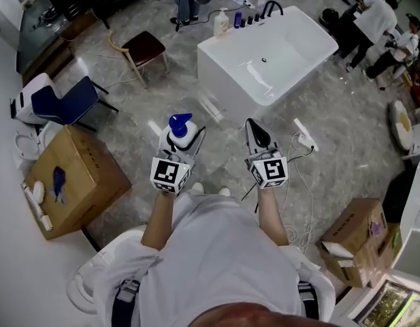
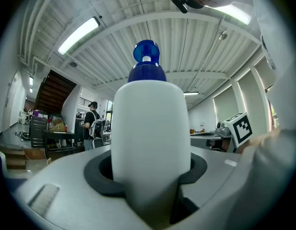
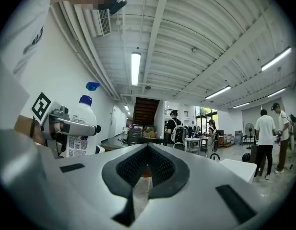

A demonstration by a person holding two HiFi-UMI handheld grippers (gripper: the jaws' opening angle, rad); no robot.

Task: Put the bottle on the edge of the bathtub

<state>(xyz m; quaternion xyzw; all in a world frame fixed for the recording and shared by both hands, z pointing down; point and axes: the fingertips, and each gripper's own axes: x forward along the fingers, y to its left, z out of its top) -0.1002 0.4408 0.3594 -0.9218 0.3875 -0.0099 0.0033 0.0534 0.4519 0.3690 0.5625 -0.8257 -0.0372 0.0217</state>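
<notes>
Fingers (image 1: 196, 142) of the left gripper (image 1: 182, 139) pinched a white plastic bottle (image 1: 180, 125) with a blue cap above the glossy stone floor (image 1: 346, 114), well short of the white rectangular bathtub (image 1: 227, 80). The right gripper (image 1: 258, 136) tapered to a point, its fingers pressed together.

From the left gripper view, the bottle's smooth rounded body filled the gap between grey fingers with dark pads.

From the right gripper view, ribbed dark pads met with nothing between them, and the bottle's printed label showed at left.

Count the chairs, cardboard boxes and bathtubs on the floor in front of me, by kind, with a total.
Chairs: 2 (brown-seated chair, blue chair)
Cardboard boxes: 2 (left cardboard box, right cardboard box)
Bathtubs: 1 (bathtub)
Total: 5
</notes>
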